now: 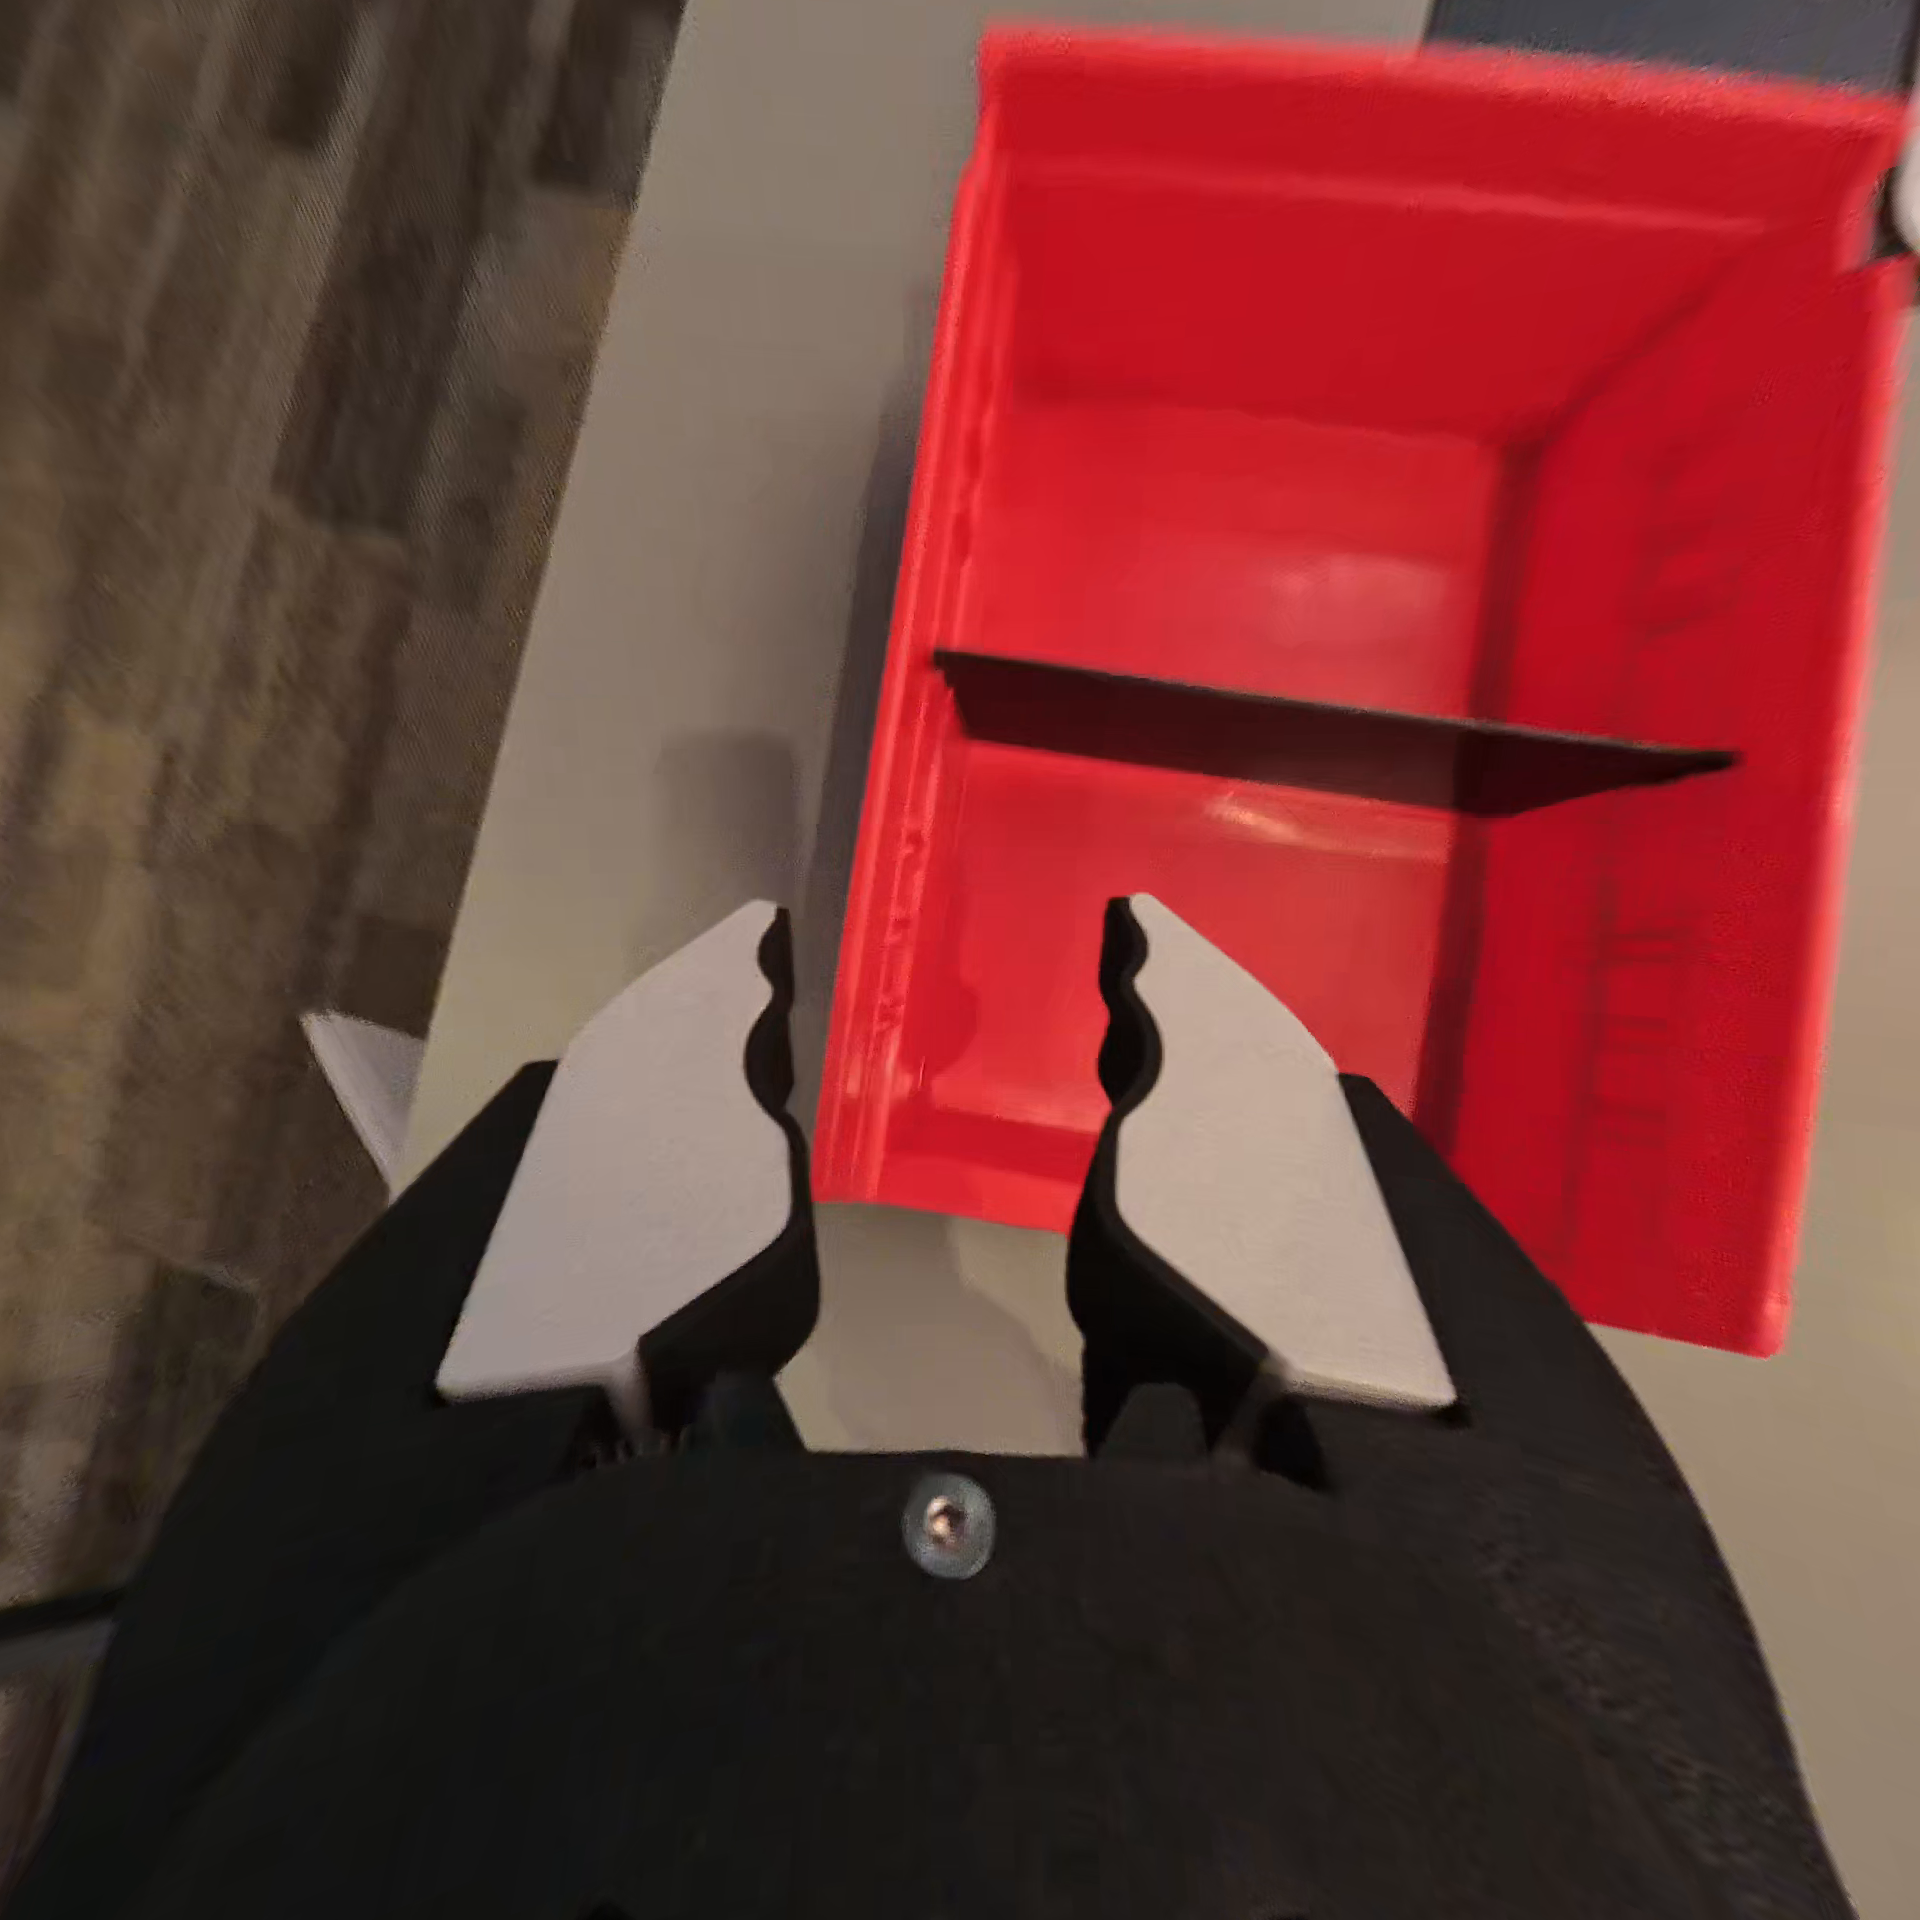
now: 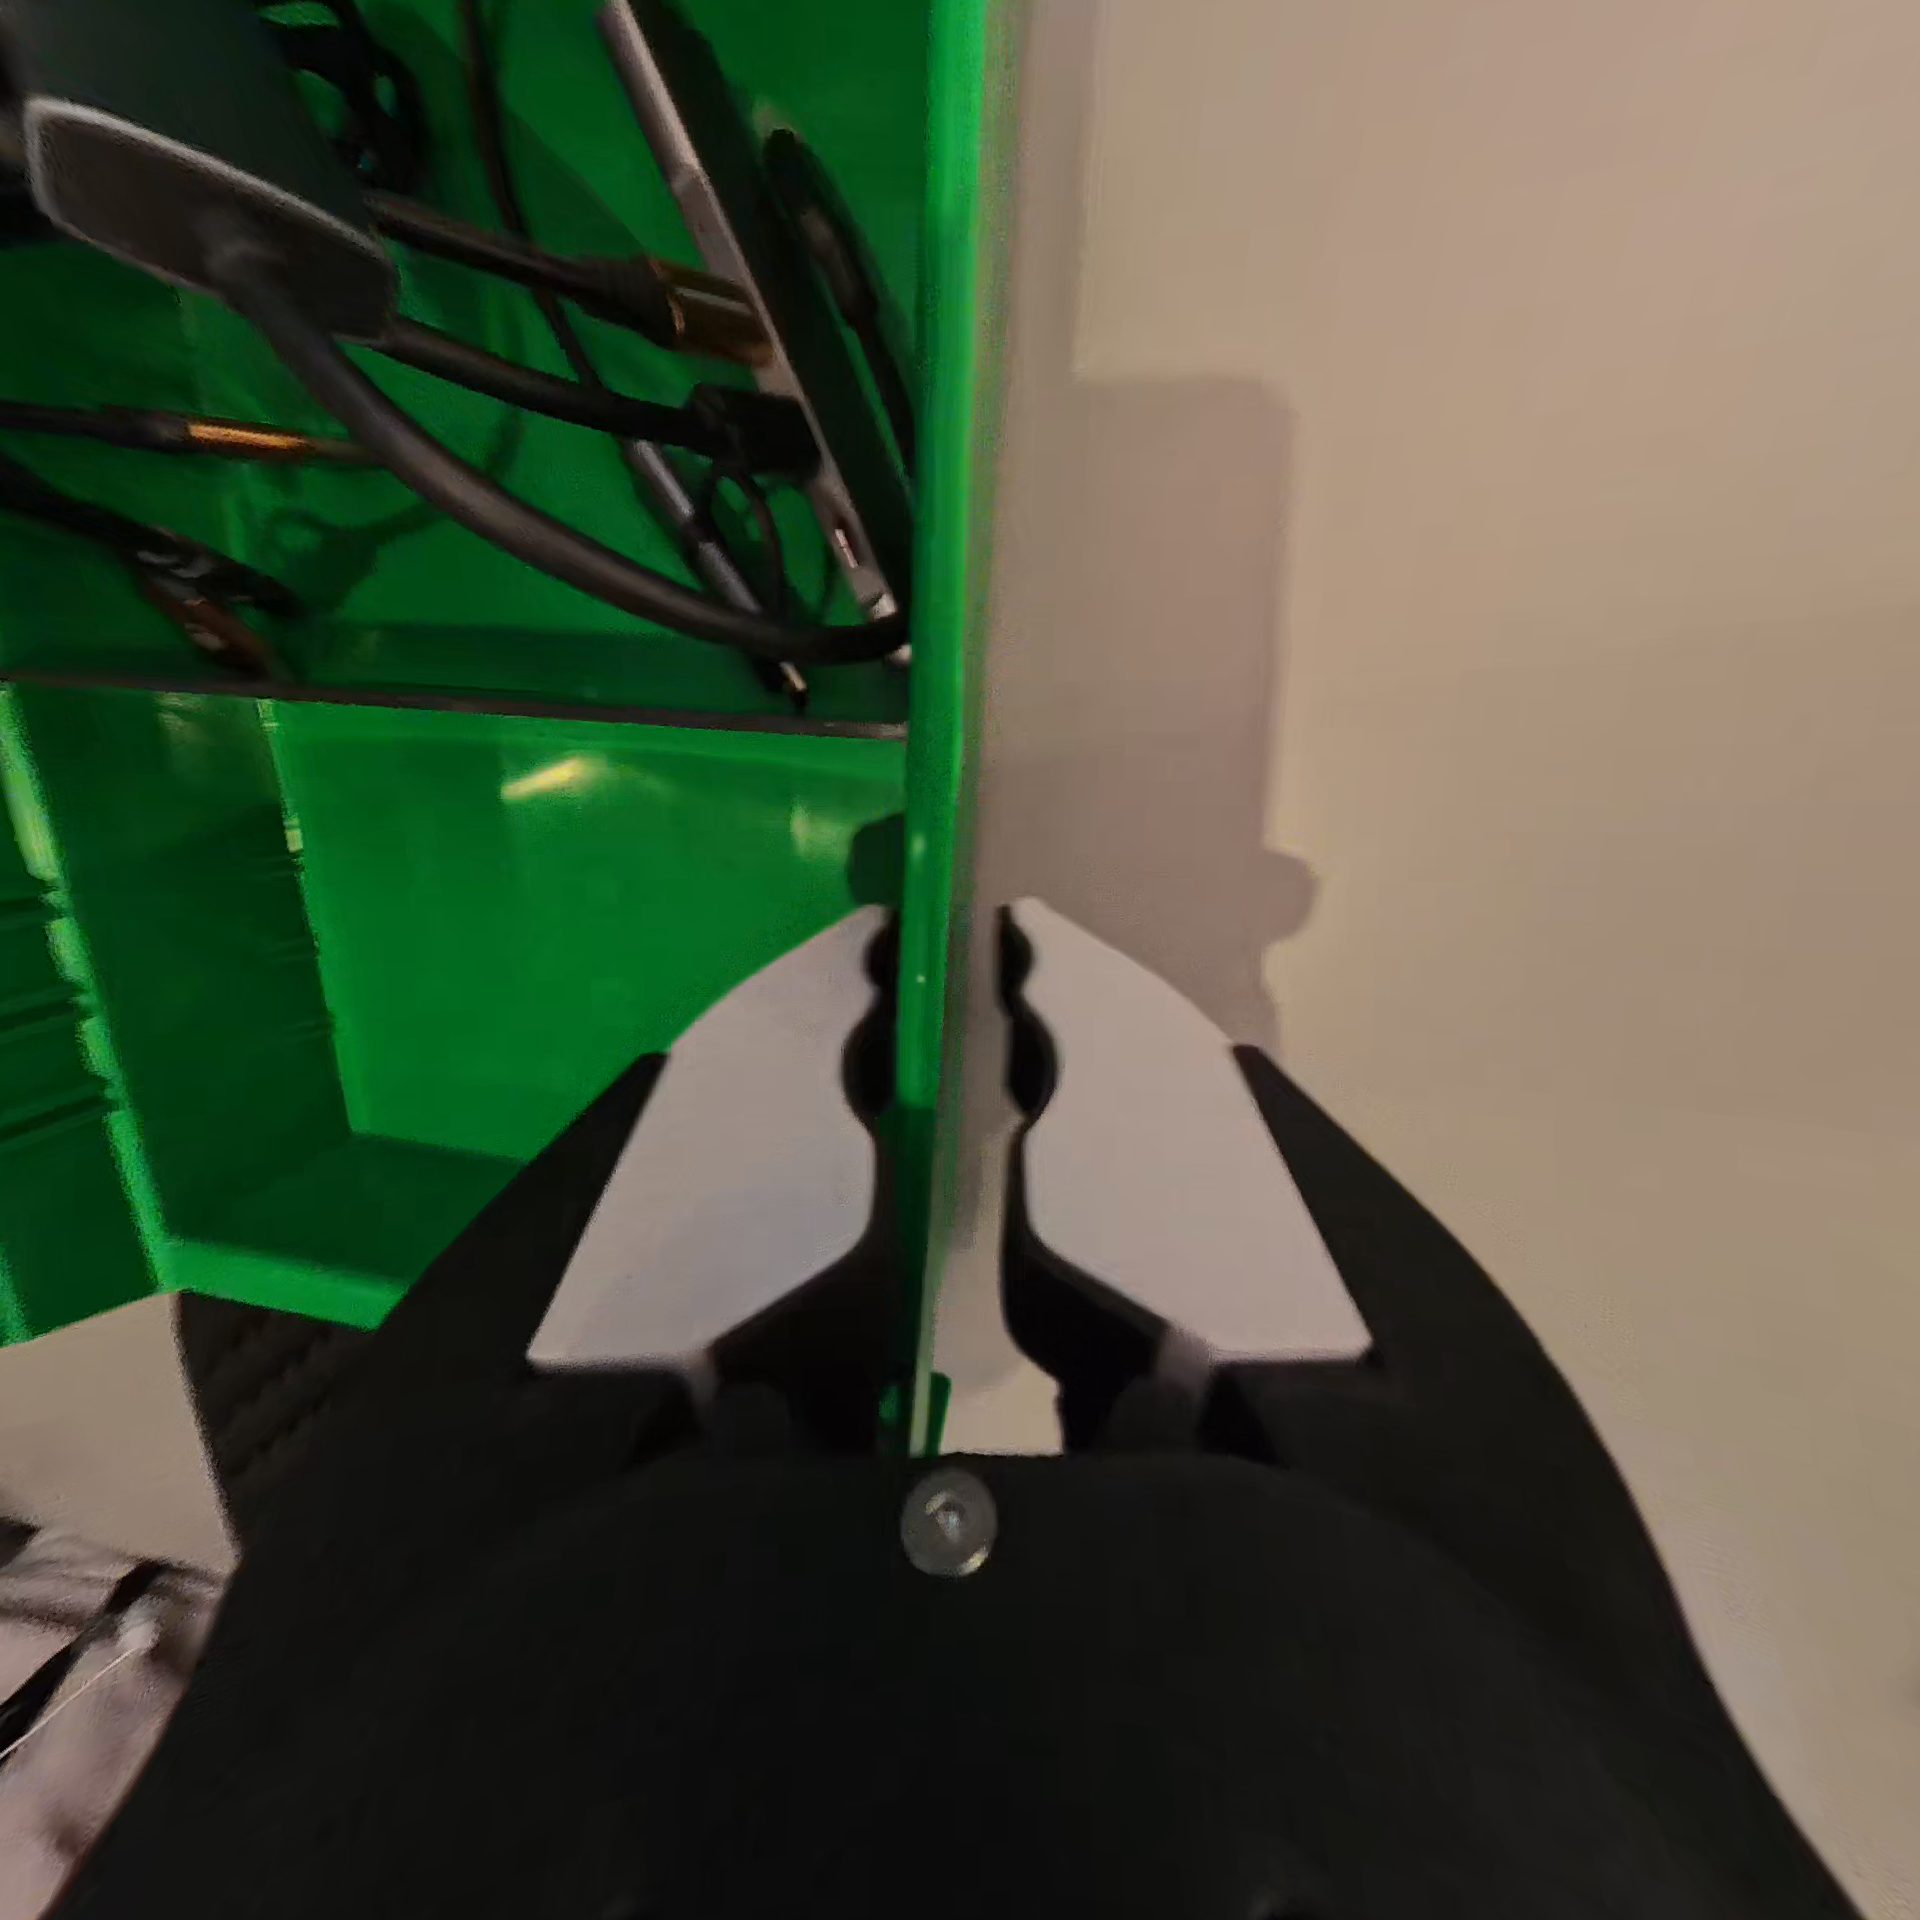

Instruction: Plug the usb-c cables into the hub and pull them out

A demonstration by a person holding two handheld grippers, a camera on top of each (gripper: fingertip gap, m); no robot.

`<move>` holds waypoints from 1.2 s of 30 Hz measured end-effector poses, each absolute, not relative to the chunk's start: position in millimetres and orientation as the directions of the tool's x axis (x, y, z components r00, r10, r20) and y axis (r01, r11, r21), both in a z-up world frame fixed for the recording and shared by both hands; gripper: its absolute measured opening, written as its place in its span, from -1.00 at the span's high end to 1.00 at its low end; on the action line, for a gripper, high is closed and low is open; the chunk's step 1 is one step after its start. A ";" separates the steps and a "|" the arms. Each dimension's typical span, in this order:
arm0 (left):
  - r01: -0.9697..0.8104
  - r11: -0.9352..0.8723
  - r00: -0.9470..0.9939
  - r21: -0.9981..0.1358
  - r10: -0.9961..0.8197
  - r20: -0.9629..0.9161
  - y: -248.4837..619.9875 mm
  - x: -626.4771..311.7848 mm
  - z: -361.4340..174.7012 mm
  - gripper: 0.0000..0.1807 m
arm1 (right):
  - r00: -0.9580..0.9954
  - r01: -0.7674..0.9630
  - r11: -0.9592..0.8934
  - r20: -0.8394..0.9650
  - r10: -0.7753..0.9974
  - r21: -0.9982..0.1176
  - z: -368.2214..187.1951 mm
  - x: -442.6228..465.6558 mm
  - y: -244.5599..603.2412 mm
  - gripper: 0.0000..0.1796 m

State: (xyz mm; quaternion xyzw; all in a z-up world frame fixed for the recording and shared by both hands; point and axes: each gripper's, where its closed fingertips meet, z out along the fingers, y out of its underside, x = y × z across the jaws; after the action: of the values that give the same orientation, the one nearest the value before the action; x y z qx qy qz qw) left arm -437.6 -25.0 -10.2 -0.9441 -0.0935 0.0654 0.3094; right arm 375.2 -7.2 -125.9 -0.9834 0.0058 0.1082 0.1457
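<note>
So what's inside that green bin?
The green bin has a dark divider. Its far compartment holds tangled black cables and a dark hub. The near compartment looks empty, though the right gripper, straddling the wall, hides one corner.

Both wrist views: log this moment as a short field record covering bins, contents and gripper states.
red bin: on the pale table, both compartments empty, black divider across it
green bin: far compartment holds tangled cables and a dark hub; near compartment empty
left gripper: open, holding nothing, over the red bin's near corner
right gripper: straddles the green bin's right wall; left finger touches it, a gap shows at the right finger
plugging: not started
</note>
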 end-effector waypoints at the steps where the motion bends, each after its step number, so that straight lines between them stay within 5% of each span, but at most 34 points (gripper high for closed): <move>1: 0.167 -0.813 0.972 -0.557 0.231 -0.046 -28.4 -443.8 -22.4 0.36 | 0.967 -0.049 -0.959 -0.255 0.025 -0.279 -125.1 368.9 -8.5 0.89; 6: 0.154 -0.932 0.981 -0.328 0.183 -0.059 -33.1 -455.8 -87.2 0.31 | 0.986 0.005 -0.975 -0.163 0.041 -0.220 -126.9 367.1 -13.4 0.92; 11: 0.178 -0.960 0.984 -0.217 0.172 0.044 -31.8 -451.2 -115.6 0.94 | 0.980 0.127 -0.983 -0.139 0.145 -0.133 -126.6 343.5 -23.8 0.87; 17: -0.093 -0.991 0.995 -0.100 -0.097 0.035 -33.9 -401.1 -117.4 0.81 | 0.966 0.217 -0.974 -0.134 0.223 -0.057 -125.1 301.3 -17.6 0.86; 27: -0.256 -0.967 0.964 0.005 -0.256 0.070 -23.3 -316.9 -118.5 0.86 | 0.924 0.376 -0.924 -0.102 0.368 0.071 -123.7 220.4 -12.9 0.81; 32: -0.353 -0.933 0.935 0.065 -0.352 0.038 -29.9 -291.9 -118.1 0.76 | 0.888 0.458 -0.886 -0.094 0.451 0.079 -121.1 195.6 -12.7 0.69; 36: -0.356 -0.928 0.934 0.112 -0.348 0.085 -43.1 -286.3 -114.4 0.63 | 0.902 0.432 -0.902 0.002 0.432 -0.021 -98.3 200.2 -2.3 0.64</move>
State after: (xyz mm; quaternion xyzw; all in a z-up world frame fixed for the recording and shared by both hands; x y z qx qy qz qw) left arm -286.3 -43.1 -114.4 -0.9813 0.1793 -0.0317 -0.0630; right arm 200.2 -2.3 -98.3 -0.9751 -0.2215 0.0015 0.0106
